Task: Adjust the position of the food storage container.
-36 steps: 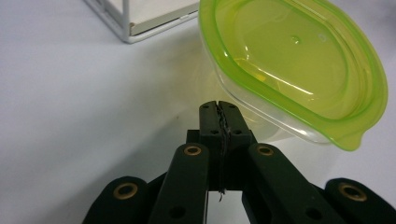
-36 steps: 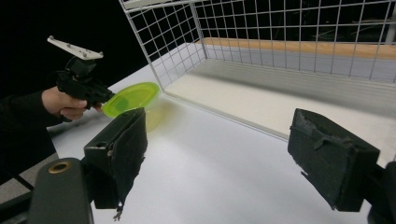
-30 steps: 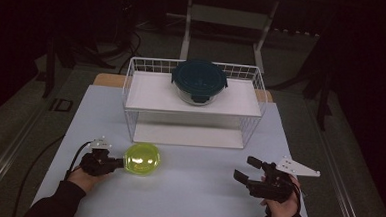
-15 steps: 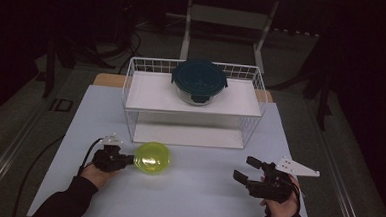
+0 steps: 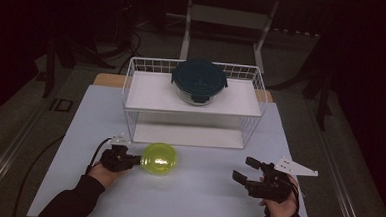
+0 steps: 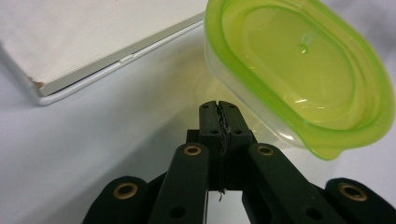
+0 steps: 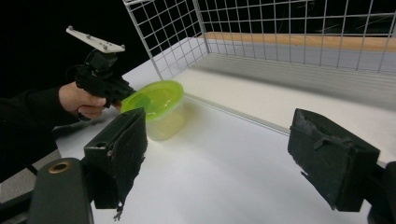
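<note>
Clearly the left gripper (image 5: 137, 160) has its jaws pressed fully together with nothing between them, its tip right against the side of the green container (image 5: 160, 159) — it seems to be nudging rather than gripping. To push well, keep the tip low on the wall and move slowly, so the light tub slides across the table (image 5: 206, 199) instead of tipping. It is a translucent lime-green oval tub with a snug lid, just in front of the wire rack (image 5: 130, 116). The right gripper (image 5: 249, 171) waits wide open, holding nothing.
</note>
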`<state>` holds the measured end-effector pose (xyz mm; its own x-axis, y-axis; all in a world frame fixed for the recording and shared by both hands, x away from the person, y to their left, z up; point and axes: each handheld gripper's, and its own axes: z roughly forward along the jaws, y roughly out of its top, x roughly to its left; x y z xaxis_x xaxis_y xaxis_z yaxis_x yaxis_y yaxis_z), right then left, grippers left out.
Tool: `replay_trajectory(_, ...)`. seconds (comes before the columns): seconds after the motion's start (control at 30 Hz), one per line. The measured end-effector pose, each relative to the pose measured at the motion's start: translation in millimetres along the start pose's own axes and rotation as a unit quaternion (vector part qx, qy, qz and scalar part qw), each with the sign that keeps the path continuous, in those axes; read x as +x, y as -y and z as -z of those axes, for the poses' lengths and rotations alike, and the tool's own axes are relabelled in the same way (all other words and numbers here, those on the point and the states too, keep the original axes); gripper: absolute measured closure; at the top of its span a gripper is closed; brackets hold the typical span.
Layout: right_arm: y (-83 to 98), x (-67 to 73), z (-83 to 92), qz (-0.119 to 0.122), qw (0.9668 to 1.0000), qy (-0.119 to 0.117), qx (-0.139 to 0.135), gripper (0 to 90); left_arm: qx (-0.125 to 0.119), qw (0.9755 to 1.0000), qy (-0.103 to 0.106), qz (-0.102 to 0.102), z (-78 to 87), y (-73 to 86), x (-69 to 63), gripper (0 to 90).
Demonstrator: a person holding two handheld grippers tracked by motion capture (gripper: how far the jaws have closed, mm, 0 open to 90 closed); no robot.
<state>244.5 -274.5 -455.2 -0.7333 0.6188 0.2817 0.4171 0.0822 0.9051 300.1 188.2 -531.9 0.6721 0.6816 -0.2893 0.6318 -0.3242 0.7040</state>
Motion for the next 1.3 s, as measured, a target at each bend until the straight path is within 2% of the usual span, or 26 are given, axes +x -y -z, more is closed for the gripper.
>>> replay_trajectory(0.3, 0.9, -0.4, -0.5, 0.003, 1.0000, 0.002, 0.003, 19.2, 0.009, 0.9996, 0.021, -0.017, -20.8, -11.1, -14.4, 88.5)
replay_trajectory(0.33, 1.0, -0.7, -0.3, 0.002, 1.0000, 0.002, 0.003, 19.3, 0.013, 0.9992, 0.025, -0.028, -26.3, -13.9, -17.7, 88.5)
replay_trajectory(0.43, 1.9, -1.4, -0.4, 0.003, 1.0000, 0.003, 0.003, 19.3, 0.017, 0.9990, 0.032, -0.027, -34.6, -17.7, -24.8, 88.5)
replay_trajectory(0.53, 1.9, -1.1, -0.1, 0.003, 1.0000, 0.002, 0.003, 19.3, 0.020, 0.9984, 0.038, -0.036, -40.6, -21.5, -29.3, 88.5)
replay_trajectory(0.87, 4.1, -3.1, -0.8, 0.001, 1.0000, 0.001, 0.005, 19.3, 0.032, 0.9974, 0.048, -0.042, -57.1, -29.4, -39.6, 88.5)
replay_trajectory(1.3, 5.3, -4.3, -0.5, -0.003, 1.0000, 0.003, 0.005, 19.3, 0.040, 0.9963, 0.058, -0.048, -67.2, -35.4, -48.6, 88.4)
